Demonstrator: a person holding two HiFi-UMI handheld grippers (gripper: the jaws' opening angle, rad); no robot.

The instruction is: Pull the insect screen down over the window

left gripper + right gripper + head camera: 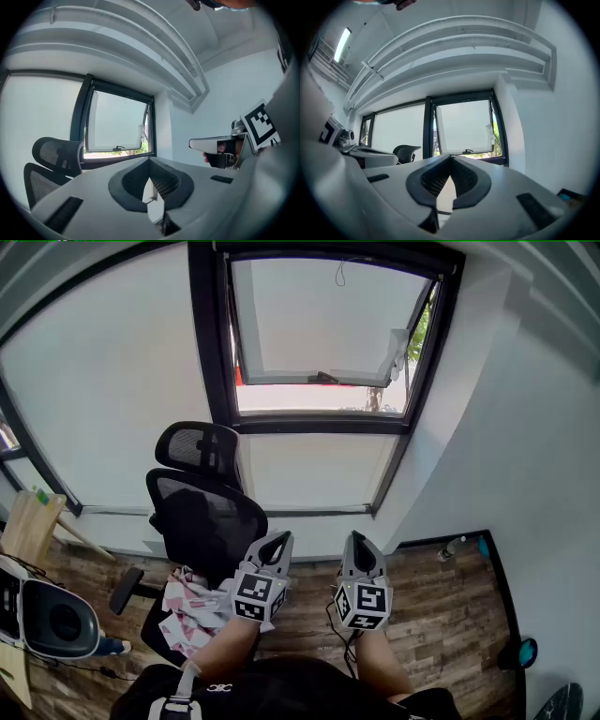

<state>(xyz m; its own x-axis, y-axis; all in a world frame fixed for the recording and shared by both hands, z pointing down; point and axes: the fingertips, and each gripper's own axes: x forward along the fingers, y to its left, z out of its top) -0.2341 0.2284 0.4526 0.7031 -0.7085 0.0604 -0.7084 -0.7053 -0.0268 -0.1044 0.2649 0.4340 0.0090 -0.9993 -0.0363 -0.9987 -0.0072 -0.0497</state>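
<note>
With the left gripper [278,540] and right gripper [360,541] both closed on nothing, well short of the open window [323,334], the insect screen seems rolled up at its top edge: light, limp mesh, best pulled by the thin cord [339,274] hanging there.

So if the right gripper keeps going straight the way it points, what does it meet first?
Probably the open window, near its lower frame. Nothing shows between the right gripper and it. The chair sits off to the left. Depth is unclear.
</note>
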